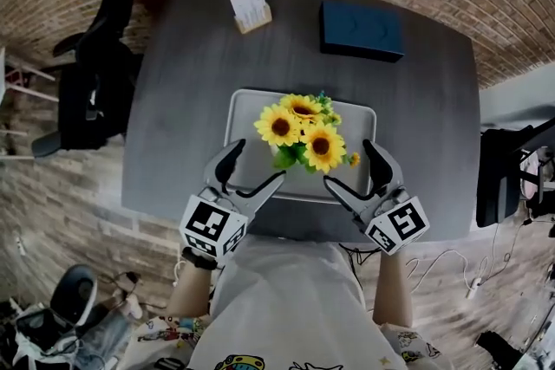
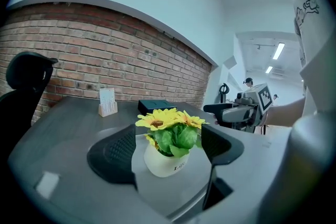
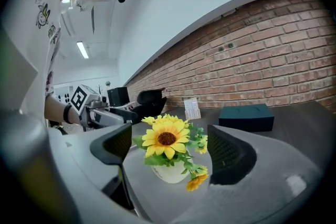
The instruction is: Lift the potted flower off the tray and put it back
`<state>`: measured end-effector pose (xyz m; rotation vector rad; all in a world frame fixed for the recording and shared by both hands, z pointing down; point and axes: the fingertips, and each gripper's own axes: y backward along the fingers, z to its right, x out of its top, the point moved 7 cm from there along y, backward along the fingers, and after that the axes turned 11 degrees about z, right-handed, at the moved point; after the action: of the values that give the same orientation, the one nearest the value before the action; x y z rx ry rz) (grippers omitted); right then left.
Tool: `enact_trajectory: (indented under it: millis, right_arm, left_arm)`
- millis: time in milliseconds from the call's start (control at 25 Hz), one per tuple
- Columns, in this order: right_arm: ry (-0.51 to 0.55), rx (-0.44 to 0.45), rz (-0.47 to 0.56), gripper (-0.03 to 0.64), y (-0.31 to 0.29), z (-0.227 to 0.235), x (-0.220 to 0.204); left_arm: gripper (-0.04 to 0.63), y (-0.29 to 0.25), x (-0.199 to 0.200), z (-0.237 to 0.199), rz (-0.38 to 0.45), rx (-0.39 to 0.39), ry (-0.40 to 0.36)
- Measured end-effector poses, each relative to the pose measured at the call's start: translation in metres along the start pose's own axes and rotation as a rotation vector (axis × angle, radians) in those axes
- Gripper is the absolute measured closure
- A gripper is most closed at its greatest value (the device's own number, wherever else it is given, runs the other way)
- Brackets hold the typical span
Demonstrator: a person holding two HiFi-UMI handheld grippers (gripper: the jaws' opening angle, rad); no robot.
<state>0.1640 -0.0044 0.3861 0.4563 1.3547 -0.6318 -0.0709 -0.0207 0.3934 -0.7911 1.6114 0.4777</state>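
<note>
Two grippers flank the potted flower [image 1: 301, 134] in the head view, the left gripper [image 1: 258, 162] at lower left of centre and the right gripper [image 1: 349, 162] at lower right. Each has its jaws spread wide and grasps nothing, and in each gripper view the white pot shows in the gap, touching neither pad. The flower stands upright on the grey tray [image 1: 238, 113] mid-frame on the dark table [image 1: 173, 100], with a card stand [image 1: 251, 9] and a dark blue box [image 1: 362, 29] well apart near the top.
</note>
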Motion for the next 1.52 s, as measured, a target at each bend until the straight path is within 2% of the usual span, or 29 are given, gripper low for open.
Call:
enact_trajectory:
  millis: [480,840,1280,1520]
  right_arm:
    - [-0.01,0.02,-0.048,0.164,-0.015,0.001,-0.032]
    - [0.047,0.065,-0.102,0.16,-0.034,0.003,-0.061]
    - [0.014,0.093,-0.108,0.16,-0.05,0.008,-0.084]
    - [0.011,0.112,-0.106,0.16,-0.056,0.013,-0.094]
  left_arm:
    - [0.18,-0.021,-0.034,-0.005,-0.066,-0.099,-0.001]
    - [0.173,-0.033,-0.061,-0.012,-0.125,-0.145,-0.018]
    - [0.172,-0.044,-0.071,-0.018,-0.131,-0.205,-0.014]
    - [0.172,-0.053,-0.082,-0.021,-0.152,-0.241,-0.04]
